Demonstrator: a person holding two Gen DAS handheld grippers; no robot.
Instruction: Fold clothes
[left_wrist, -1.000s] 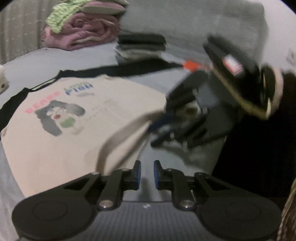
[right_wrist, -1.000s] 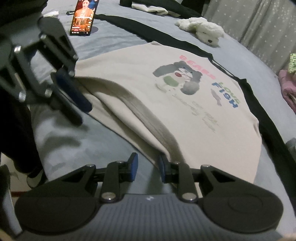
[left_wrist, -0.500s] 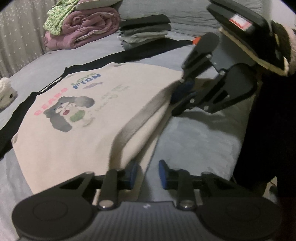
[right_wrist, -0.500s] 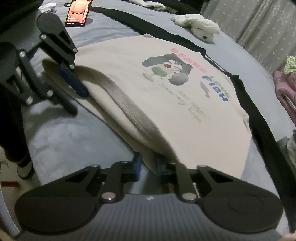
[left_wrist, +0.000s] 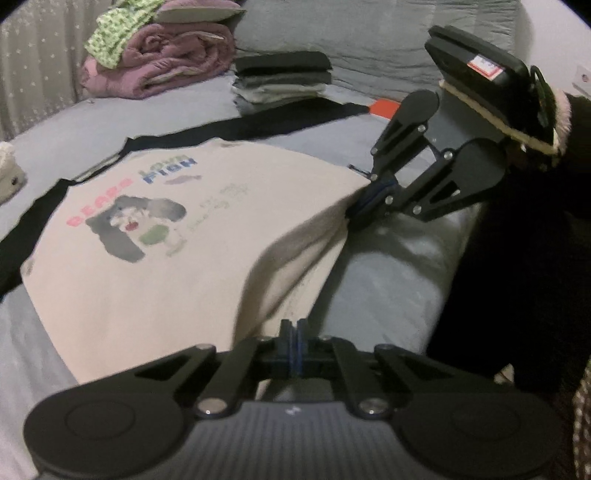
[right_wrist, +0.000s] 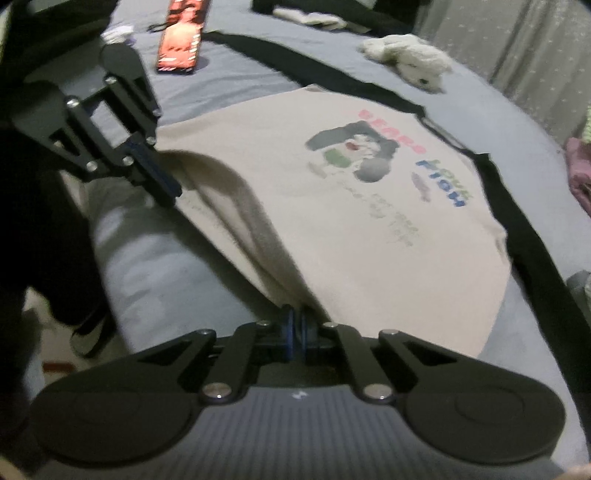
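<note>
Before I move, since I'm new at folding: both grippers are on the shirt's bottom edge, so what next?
Probably lift both together and carry the hem toward the collar. The left gripper and right gripper are each shut on the shirt at its bottom edge, which lies printed side up on the bed.

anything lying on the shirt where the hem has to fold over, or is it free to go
Nothing visible does. Both the left gripper and right gripper are shut on the hem of the beige shirt, and its printed front lies bare.
</note>
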